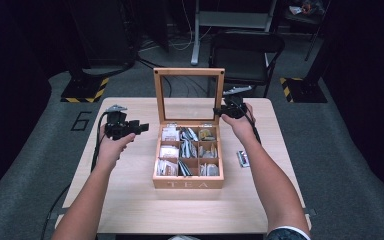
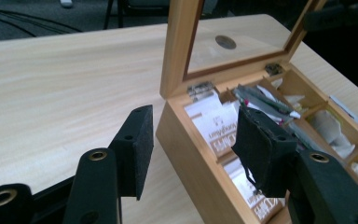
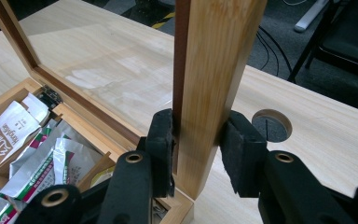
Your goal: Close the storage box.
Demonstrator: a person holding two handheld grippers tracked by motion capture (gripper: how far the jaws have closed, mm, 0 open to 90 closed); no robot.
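Desk [image 1: 130, 200], pale wood, bare at the near edge; wooden tea box [image 1: 188, 183] stands mid-desk, "TEA" on its front wall, compartments holding tea sachets [image 1: 170, 134]; a single loose sachet [image 1: 243, 158] lies on the desk just right of the box.

Left gripper [image 2: 193, 140] hovers at the box's left side, jaws spread with nothing between them, one pad outside the wall and one over the sachet compartments; judged to be lining up for a sachet, not yet touching one.

Right gripper [image 3: 196, 154] pinches the right upright of the glass-paned lid [image 3: 216, 70] low on the frame, pads pressed on both faces; the lid stands upright at the box's far edge; the grip probably steadies it open so the compartments stay reachable.

Beyond the desk: folding chair [image 1: 245, 50] on grey floor.
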